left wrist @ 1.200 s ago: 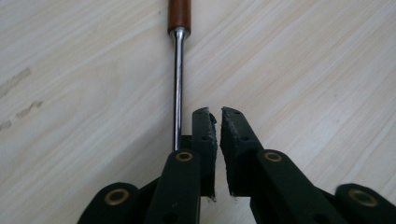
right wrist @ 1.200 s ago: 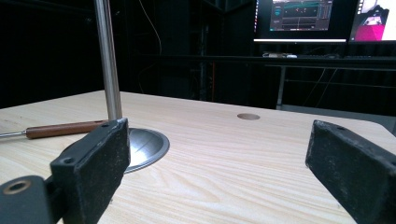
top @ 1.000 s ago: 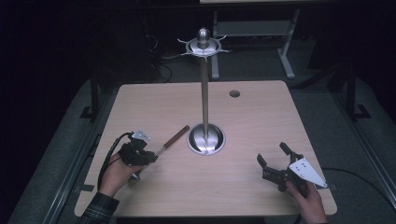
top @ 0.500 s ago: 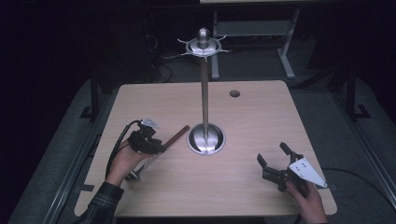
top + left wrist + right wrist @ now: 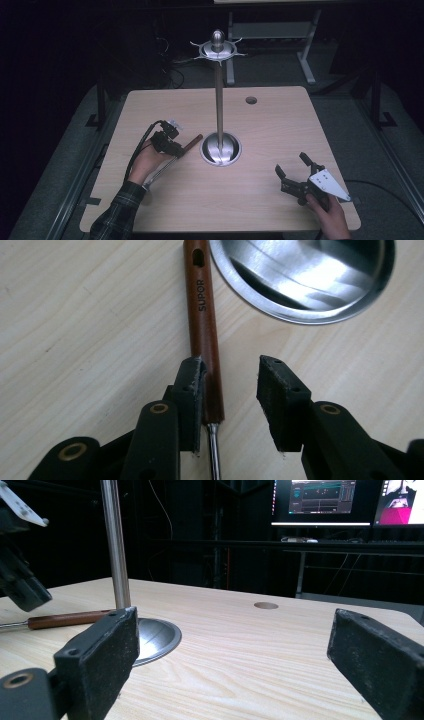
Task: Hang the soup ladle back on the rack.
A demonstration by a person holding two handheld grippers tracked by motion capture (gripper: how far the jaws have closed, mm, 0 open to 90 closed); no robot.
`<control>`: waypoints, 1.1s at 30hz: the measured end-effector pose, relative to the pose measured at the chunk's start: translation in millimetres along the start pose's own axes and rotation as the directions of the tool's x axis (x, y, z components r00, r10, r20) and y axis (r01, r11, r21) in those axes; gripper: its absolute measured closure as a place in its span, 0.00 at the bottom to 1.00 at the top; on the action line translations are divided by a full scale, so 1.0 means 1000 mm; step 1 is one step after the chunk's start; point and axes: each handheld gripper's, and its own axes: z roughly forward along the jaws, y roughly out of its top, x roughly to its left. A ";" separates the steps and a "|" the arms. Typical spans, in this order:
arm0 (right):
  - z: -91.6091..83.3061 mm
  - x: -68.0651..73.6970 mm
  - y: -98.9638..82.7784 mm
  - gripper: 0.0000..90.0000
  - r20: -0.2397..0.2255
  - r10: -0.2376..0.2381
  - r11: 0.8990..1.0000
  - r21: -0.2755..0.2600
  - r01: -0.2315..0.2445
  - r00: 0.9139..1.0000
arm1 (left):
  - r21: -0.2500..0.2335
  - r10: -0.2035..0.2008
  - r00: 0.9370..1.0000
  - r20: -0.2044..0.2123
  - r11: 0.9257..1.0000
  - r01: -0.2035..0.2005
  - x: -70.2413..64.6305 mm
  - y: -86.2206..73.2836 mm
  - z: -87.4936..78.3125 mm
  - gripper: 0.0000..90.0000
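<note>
Since a second ago, the left gripper point(image 5: 172, 145) has travelled across the bench point(image 5: 280, 130) from near its left edge toward the foot of the stand, and it now sits over the utensil's wooden handle point(image 5: 202, 315); its jaws opened during that second and have just been closing a little again. In the left gripper view the two black jaws stand apart with the handle between them: the left-hand one lies against the handle's side, the other is clear of it with bare wood grain showing in the gap, so nothing is clamped. The right gripper point(image 5: 295, 172) has kept its place near the front right corner of the bench, held in the person's right hand point(image 5: 330, 215), its two jaws spread wide on nothing.

One utensil lies flat on the bench. Its brown handle carries a printed brand word and one slot-shaped hole near the end, and that end rests just beside the rim of the stand's base point(image 5: 305, 275). A thin metal shank point(image 5: 214, 450) runs from the other end back under the gripper. One metal stand point(image 5: 218, 100) rises from that round base, with one knob on top. One round hole point(image 5: 251, 100) is cut in the bench's far side. Two lit monitors point(image 5: 320, 500) show in the right gripper view.
</note>
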 end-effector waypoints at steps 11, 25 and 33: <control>0.000 0.000 0.000 0.07 -0.001 0.001 1.000 0.000 -0.001 1.000 | 0.071 -0.002 0.999 -0.034 0.997 0.004 0.005 -0.001 0.017 0.76; 0.000 0.000 0.000 0.07 -0.002 0.001 1.000 0.000 -0.001 1.000 | 0.064 -0.005 0.998 -0.057 0.998 0.008 0.002 -0.004 0.023 0.80; 0.000 0.000 0.000 0.07 -0.002 0.000 1.000 0.000 0.000 1.000 | 0.074 -0.007 0.998 -0.059 0.997 0.011 0.001 -0.005 0.025 0.80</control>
